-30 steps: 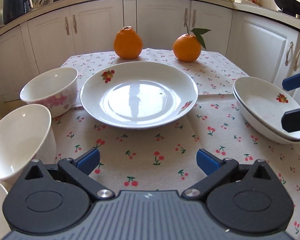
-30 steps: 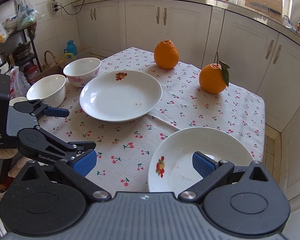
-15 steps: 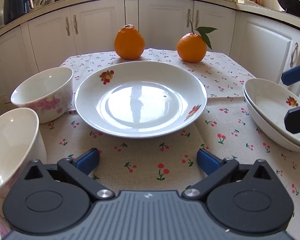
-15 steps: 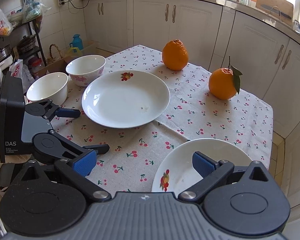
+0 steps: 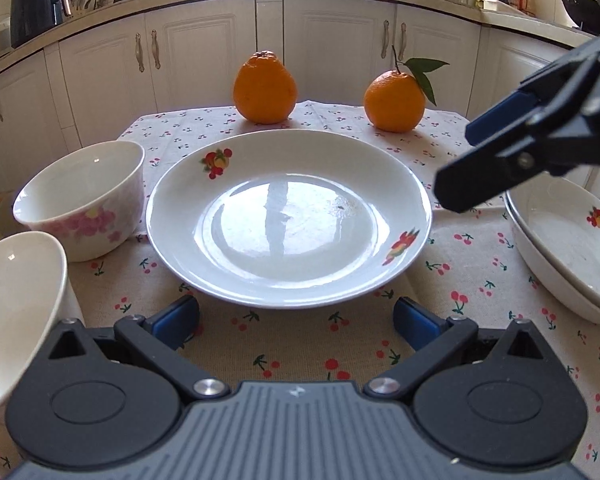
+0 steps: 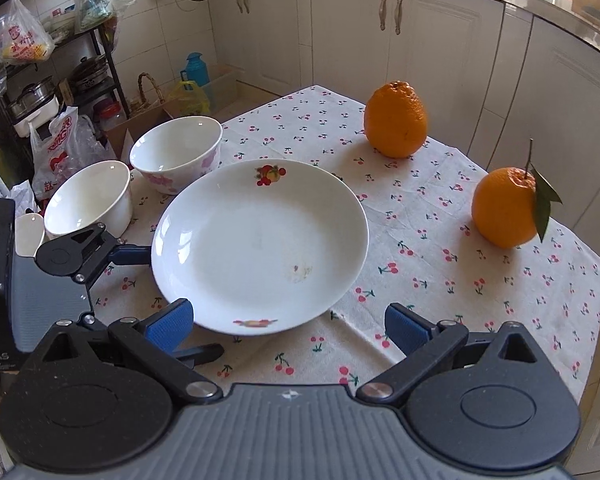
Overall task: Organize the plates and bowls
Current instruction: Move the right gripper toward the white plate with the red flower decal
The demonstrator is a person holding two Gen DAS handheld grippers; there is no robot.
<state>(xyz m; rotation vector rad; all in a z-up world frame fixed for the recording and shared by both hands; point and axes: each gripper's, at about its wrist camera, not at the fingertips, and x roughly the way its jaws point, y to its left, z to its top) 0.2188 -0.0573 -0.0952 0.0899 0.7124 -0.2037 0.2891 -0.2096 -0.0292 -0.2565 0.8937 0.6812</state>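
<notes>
A large white plate with fruit prints point(image 5: 288, 220) lies mid-table, also in the right wrist view point(image 6: 260, 240). My left gripper point(image 5: 296, 318) is open, just short of its near rim. My right gripper point(image 6: 288, 322) is open at the plate's right edge; it shows in the left wrist view point(image 5: 456, 168), raised. A stack of two white plates point(image 5: 568, 248) sits at the right. A pink-flowered bowl point(image 5: 84, 200) and a plain white bowl point(image 5: 16, 312) stand at the left, also in the right wrist view, flowered bowl point(image 6: 176, 152), plain bowl point(image 6: 88, 196).
Two oranges point(image 5: 265, 88) point(image 5: 394, 102) sit at the table's far side on the cherry-print cloth point(image 5: 300, 344). White cabinets point(image 5: 204, 52) ring the table. Shelves with bags and pots point(image 6: 32, 60) stand left in the right wrist view.
Both grippers have moved toward the large plate. The right gripper left the plate stack and swung left, now over the plate's right edge. Both stay open.
</notes>
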